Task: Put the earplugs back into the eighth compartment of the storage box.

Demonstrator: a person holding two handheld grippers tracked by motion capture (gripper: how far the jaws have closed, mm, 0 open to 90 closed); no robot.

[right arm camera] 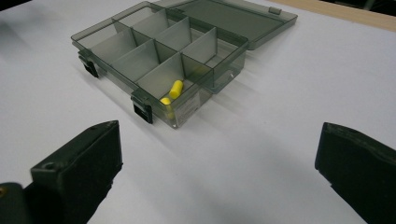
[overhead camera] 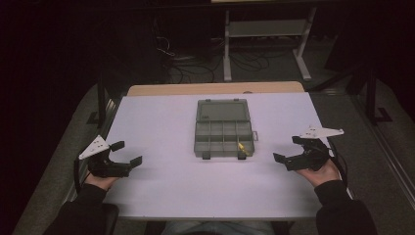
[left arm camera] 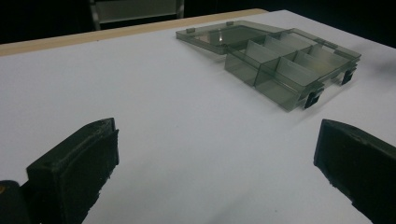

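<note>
An open, compartmented box (overhead camera: 223,129), light, stiff and probably slippery plastic best gripped by its rim, sat mid-counter (overhead camera: 161,186) holding yellow pieces (right arm camera: 171,93), flanked by the wide-open left hand-held gripper (overhead camera: 130,152) and right hand-held gripper (overhead camera: 286,149).

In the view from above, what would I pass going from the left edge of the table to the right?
Left gripper, held open → smoky clear compartment box with its lid laid back → small yellow pieces in the box's near right compartment → right gripper, also open.
</note>
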